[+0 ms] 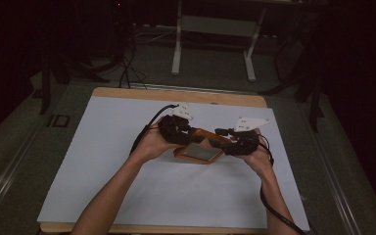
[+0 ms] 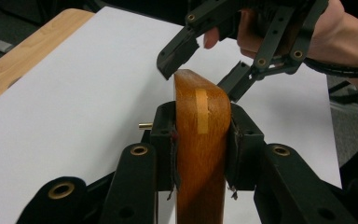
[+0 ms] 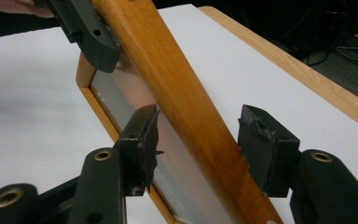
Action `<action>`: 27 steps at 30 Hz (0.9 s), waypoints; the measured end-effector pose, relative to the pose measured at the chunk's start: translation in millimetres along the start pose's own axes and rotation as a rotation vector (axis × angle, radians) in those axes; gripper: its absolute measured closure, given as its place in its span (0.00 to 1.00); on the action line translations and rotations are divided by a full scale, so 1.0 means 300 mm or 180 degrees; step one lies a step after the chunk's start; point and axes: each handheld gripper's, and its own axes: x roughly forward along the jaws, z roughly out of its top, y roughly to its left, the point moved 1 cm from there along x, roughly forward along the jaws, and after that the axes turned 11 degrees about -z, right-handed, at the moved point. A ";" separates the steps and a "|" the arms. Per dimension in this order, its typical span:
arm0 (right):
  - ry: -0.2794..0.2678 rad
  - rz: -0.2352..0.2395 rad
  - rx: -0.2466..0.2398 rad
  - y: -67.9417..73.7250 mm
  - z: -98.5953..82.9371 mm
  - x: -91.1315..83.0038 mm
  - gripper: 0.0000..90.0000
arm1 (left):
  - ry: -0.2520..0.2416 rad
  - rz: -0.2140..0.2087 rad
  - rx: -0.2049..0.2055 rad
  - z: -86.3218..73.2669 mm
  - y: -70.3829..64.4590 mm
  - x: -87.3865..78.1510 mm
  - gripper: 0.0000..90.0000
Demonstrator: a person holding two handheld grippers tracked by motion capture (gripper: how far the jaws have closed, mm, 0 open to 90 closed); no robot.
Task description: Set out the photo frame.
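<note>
Left tongs (image 2: 200, 135) clamped on the wooden picture frame's (image 2: 200, 154) edge; right tongs (image 3: 198, 140) apart, straddling it. Stiff, probably light, glass fragile: grip the wood rails.

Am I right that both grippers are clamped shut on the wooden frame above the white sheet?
Not quite. The left gripper is clamped on the wooden frame, but the right gripper is open, its jaws standing apart on either side of the frame's edge, as the right gripper view shows.
</note>
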 end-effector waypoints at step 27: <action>-0.0018 0.0214 -0.0414 0.019 0.001 -0.037 0.72 | -0.0190 -0.0144 0.0114 0.032 -0.002 0.036 0.64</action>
